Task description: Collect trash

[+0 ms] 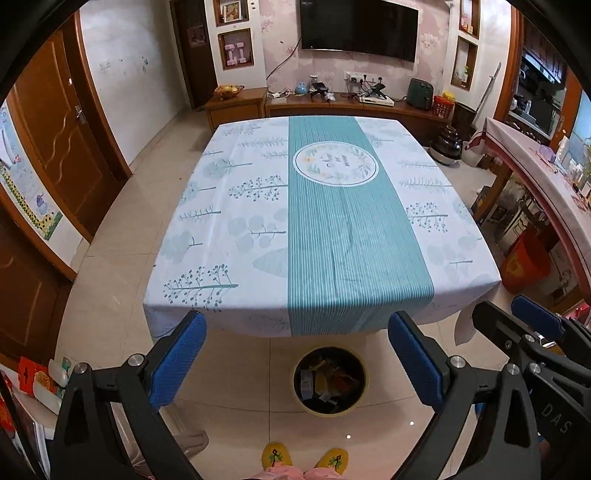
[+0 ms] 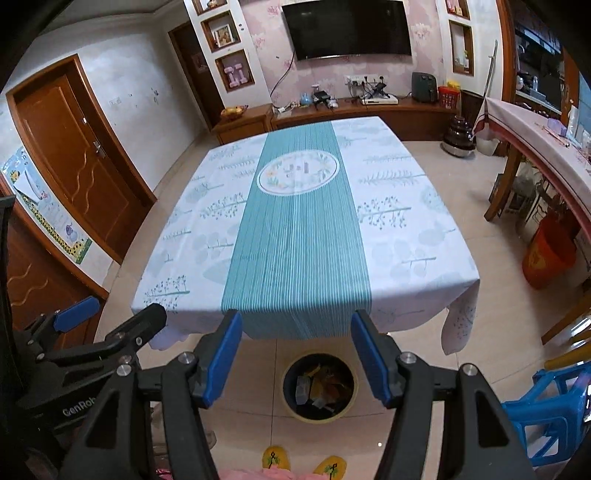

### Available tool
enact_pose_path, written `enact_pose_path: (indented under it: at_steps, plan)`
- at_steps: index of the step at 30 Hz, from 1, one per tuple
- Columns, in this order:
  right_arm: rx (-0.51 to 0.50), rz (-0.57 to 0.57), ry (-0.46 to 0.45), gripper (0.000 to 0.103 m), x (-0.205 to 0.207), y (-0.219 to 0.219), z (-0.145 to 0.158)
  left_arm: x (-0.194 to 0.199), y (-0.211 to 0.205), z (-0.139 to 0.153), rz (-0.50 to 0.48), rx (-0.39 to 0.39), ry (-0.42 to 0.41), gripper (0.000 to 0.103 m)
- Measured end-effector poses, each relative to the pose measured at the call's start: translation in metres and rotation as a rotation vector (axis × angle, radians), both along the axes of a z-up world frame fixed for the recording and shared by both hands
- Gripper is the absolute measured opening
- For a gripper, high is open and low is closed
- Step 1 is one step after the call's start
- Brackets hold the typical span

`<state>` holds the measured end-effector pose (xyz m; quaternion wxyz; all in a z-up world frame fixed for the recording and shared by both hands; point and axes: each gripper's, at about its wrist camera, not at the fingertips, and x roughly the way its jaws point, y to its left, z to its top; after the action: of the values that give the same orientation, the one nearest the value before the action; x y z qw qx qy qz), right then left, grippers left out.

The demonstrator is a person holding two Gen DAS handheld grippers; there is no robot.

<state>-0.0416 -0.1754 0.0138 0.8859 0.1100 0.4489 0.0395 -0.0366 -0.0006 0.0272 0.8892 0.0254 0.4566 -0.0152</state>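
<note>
Jaws wide apart and empty on left gripper (image 1: 297, 356) and right gripper (image 2: 295, 356). Bin (image 1: 330, 380) with trash on floor, just below tabletop (image 1: 229, 206) edge, between both, equally near.

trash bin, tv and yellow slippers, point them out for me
trash bin (image 1: 364, 376), left wrist view, on its yellow rim at the right side
tv (image 2: 347, 29), right wrist view, on the middle of the dark screen
yellow slippers (image 1: 276, 455), left wrist view, on the left slipper's toe

Home living room: wall television (image 1: 358, 27)
</note>
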Motion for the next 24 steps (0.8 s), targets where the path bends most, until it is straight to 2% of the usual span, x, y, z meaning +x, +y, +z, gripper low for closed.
enact_pose_path:
  at_steps: [24]
  plan:
    - [0.0,-0.006,-0.039,0.061,0.0,-0.005,0.015,0.004,-0.003,0.011,0.002,-0.008,-0.028,0.098]
